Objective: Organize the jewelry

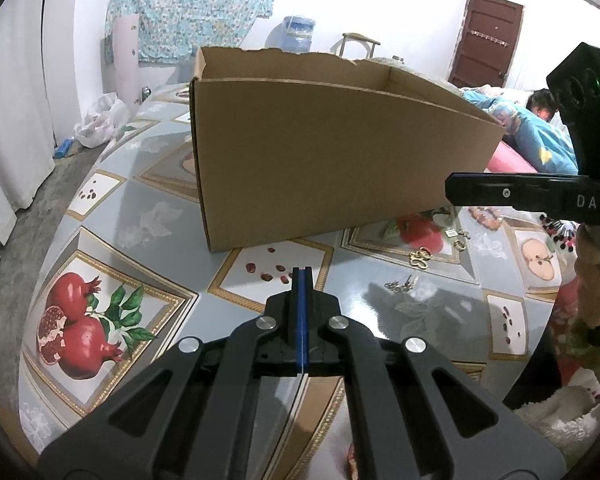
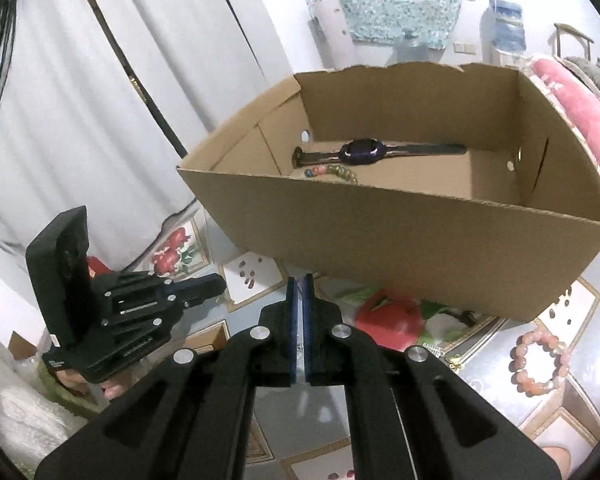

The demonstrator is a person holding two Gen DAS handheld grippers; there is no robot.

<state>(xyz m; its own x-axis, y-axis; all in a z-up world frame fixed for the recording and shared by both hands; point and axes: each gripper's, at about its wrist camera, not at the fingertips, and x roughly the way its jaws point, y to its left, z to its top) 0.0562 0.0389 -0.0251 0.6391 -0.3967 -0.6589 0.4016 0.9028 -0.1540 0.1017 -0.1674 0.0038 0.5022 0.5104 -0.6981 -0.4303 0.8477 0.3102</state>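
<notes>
The right gripper (image 2: 300, 280), lettered "DAS" on its side, is clenched, a small silvery piece barely visible between its pads; what it is, I cannot tell. It tilts down before the cardboard box (image 2: 400, 248). The left gripper (image 1: 302, 274) is clenched empty over the fruit-print tablecloth (image 1: 112, 216). In the box: one watch (image 2: 364, 150), one beaded bracelet (image 2: 336, 171). A pink bead bracelet (image 2: 538, 360) lies outside.

left tool (image 1: 302, 276): closed, empty | right tool (image 2: 300, 280): closed, angled downward
</notes>
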